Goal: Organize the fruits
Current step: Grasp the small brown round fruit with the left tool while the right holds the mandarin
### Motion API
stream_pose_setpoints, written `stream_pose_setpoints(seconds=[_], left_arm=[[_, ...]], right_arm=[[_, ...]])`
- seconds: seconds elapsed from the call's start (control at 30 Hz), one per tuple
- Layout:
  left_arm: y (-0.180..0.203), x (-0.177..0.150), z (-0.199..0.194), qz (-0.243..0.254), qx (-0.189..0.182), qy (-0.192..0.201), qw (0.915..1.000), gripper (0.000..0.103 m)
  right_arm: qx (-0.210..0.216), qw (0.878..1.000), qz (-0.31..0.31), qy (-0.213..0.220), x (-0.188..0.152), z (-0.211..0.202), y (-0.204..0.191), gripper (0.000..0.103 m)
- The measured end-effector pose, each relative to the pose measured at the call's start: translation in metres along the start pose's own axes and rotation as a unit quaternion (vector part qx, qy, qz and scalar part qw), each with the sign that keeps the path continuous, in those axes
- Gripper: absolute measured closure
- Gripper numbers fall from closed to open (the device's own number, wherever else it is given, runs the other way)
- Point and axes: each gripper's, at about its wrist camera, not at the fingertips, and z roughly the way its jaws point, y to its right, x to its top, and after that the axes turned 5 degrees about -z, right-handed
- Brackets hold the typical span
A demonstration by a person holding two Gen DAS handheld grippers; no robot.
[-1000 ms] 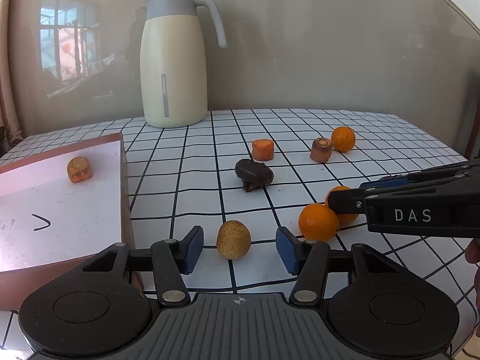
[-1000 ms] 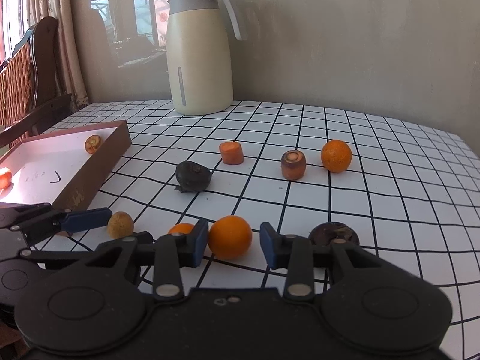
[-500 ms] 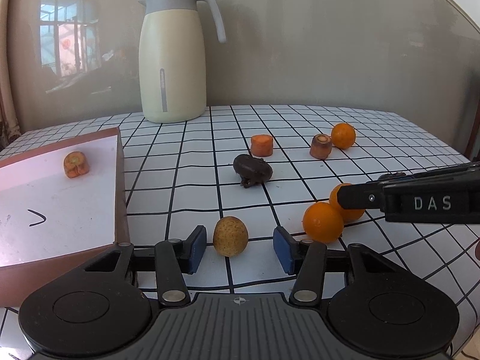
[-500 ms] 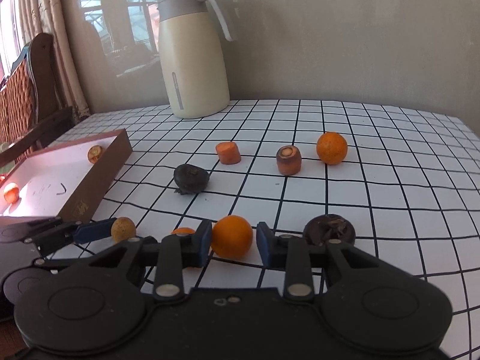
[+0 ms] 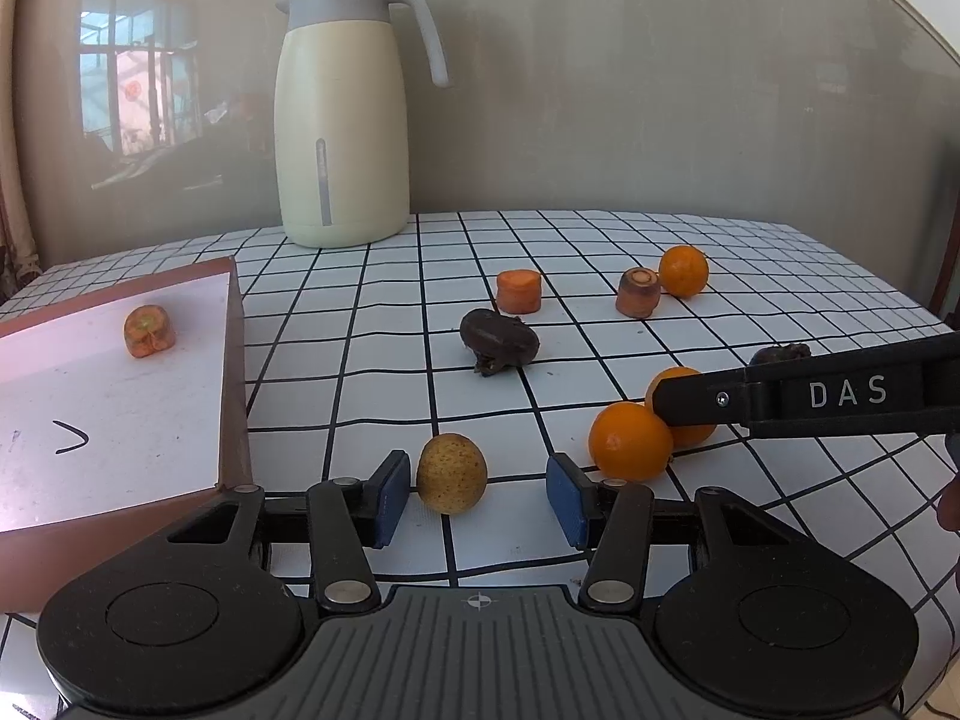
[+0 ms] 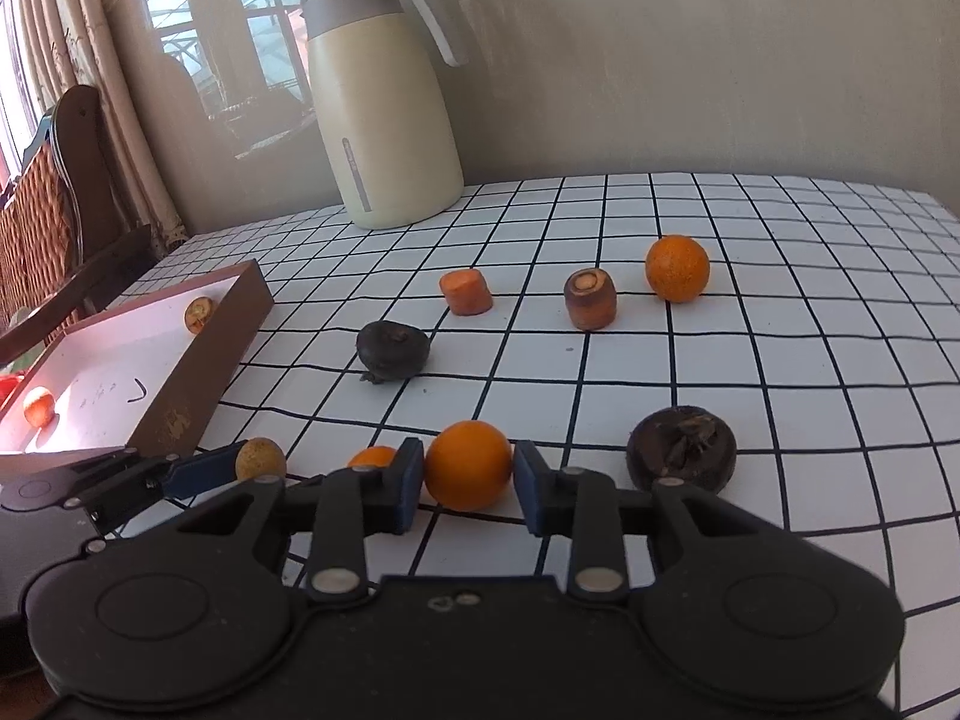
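Note:
My left gripper (image 5: pixel 477 495) is open, its blue pads on either side of a small yellow-brown fruit (image 5: pixel 451 473) on the checked table; the fruit also shows in the right wrist view (image 6: pixel 260 459). My right gripper (image 6: pixel 465 483) has its pads closed against an orange (image 6: pixel 468 464), seen in the left wrist view (image 5: pixel 684 414) partly behind the right finger. A second orange (image 5: pixel 630 441) lies beside it, and a third (image 6: pixel 677 268) sits farther back. The brown box (image 5: pixel 231 360) on the left holds a carrot piece (image 5: pixel 149 331).
A cream jug (image 5: pixel 342 132) stands at the back. Two carrot pieces (image 6: pixel 466 291) (image 6: pixel 590 298) and two dark round fruits (image 6: pixel 393 351) (image 6: pixel 681 449) lie on the table (image 6: pixel 780 312). A wooden chair (image 6: pixel 54 192) stands at the left.
Both grippers have moved forward around their fruits. The right jaws have narrowed onto the orange; the left jaws stay open around the yellow-brown fruit.

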Motion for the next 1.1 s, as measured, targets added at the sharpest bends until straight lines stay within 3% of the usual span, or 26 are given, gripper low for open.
stream_pose_setpoints(seconds=[0.17,0.33,1.1], left_arm=[[0.000,0.000,0.000,0.002,0.000,0.002,1.0000,0.053],[0.004,0.000,-0.001,0.005,-0.005,0.002,1.0000,0.074],[0.004,0.008,-0.018,-0.001,-0.028,0.030,0.9992,0.079]], right_arm=[[0.027,0.998,0.052,-0.005,-0.001,0.003,0.014,0.075],[0.029,0.998,0.050,-0.005,-0.001,0.003,0.013,0.079],[-0.016,0.999,0.014,0.024,0.004,-0.017,0.008,0.079]])
